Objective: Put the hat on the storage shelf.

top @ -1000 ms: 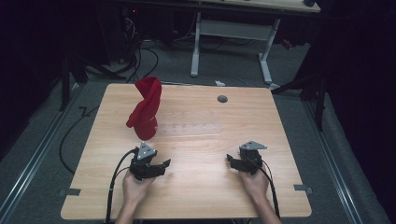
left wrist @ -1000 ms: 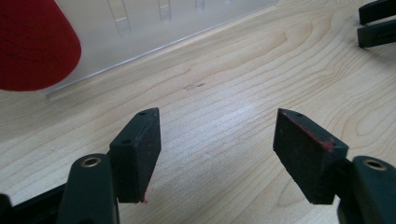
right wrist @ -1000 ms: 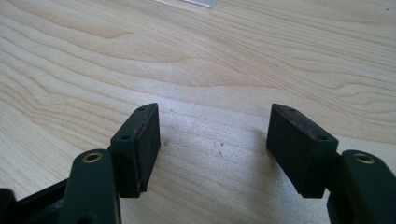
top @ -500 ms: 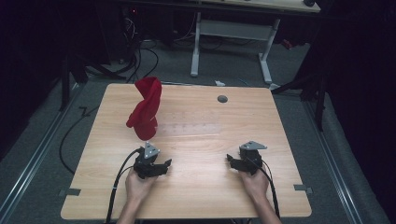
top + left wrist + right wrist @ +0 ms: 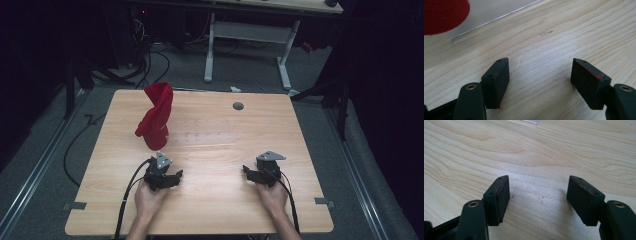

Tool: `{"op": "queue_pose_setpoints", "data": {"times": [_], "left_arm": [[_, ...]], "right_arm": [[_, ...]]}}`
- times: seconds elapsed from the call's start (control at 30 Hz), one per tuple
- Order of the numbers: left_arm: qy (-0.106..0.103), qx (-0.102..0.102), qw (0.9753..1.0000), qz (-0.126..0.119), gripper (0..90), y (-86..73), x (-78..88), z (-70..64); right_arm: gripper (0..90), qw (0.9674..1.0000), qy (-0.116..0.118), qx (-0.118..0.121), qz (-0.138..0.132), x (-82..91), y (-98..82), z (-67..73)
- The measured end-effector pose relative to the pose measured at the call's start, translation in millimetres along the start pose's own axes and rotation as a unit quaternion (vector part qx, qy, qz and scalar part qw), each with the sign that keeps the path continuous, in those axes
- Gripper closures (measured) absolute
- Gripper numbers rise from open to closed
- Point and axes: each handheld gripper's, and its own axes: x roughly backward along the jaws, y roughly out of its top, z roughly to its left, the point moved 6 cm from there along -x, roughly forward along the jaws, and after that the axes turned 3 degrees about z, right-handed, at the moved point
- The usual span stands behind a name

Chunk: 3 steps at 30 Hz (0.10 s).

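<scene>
Wooden worktop (image 5: 210,150), pale and grained, lit among dark surroundings. Red cloth (image 5: 156,116) standing in a twisted, upright heap toward the far left corner, its foot on the left end of a clear sheet (image 5: 205,138) lying flat across the middle. Left gripper (image 5: 176,176) resting near the front edge, left of centre, just in front of the cloth and apart from it; jaws wide, having just been opening a little, with bare wood between the pads (image 5: 496,82); red cloth (image 5: 444,15) and the sheet's corner (image 5: 481,15) at the top left of the left gripper view. Right gripper (image 5: 246,171) resting near the front edge, right of centre, well apart from the cloth; jaws wide over bare wood, pads (image 5: 499,200) touching nothing. Small dark round disc (image 5: 238,106) near the far edge, right of centre.
</scene>
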Motion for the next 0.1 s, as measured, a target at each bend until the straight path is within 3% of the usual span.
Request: {"op": "queue_pose_setpoints", "data": {"times": [0.1], "left_arm": [[-0.001, 0.0, 1.0, 0.001, 30.3, -0.1, 0.0, -0.1]], "right_arm": [[35.2, 1.0, 0.0, 0.001, 0.0, 0.0, 0.0, 0.0]]}}
